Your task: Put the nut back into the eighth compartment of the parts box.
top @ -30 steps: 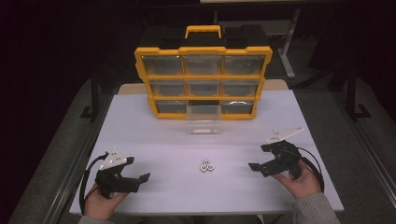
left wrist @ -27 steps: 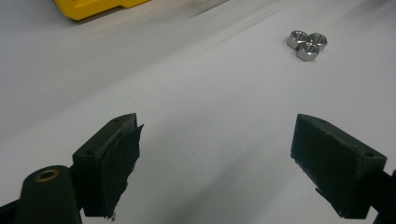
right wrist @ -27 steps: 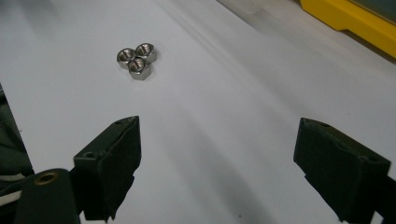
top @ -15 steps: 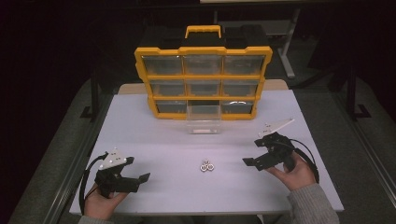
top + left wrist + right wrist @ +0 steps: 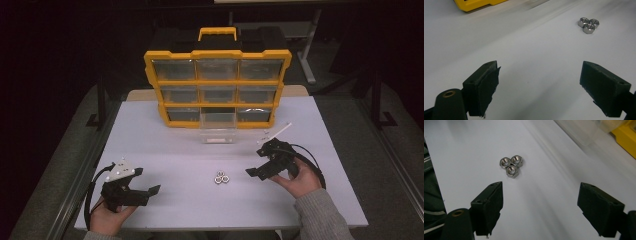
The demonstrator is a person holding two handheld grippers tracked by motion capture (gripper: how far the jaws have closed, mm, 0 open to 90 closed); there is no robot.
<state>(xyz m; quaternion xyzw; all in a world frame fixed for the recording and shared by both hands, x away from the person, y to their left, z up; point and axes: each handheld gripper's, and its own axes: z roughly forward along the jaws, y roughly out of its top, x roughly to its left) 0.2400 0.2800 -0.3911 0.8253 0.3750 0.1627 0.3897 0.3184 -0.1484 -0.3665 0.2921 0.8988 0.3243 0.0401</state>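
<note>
Three small shiny nuts (image 5: 222, 177) lie on the white worktop (image 5: 170, 150). They sit close together in a little bunch, and they touch each other. They are near the front middle of the worktop, between the two claws.

The right claw (image 5: 256, 162) is in a hand on the right side. It points at the nuts and is near them, but it does not touch them. In the right gripper view the nuts (image 5: 511, 166) lie just past the two black jaws, closer to the left jaw. The jaws stand wide apart. They have just been closing a little bit, and nothing is between them but bare worktop.

The left claw (image 5: 148, 182) is in a hand at the front left corner. It also points toward the middle. Its jaws are wide apart too, and it holds nothing. In the left gripper view the nuts (image 5: 588, 25) are far off, up near the top right.

At the back of the worktop stands a yellow box (image 5: 218, 87) with many see-through drawers. It has a yellow handle on top. One clear drawer (image 5: 218, 127) in the bottom row is pulled out, and it sticks out over the worktop. It is well apart from the nuts.
</note>
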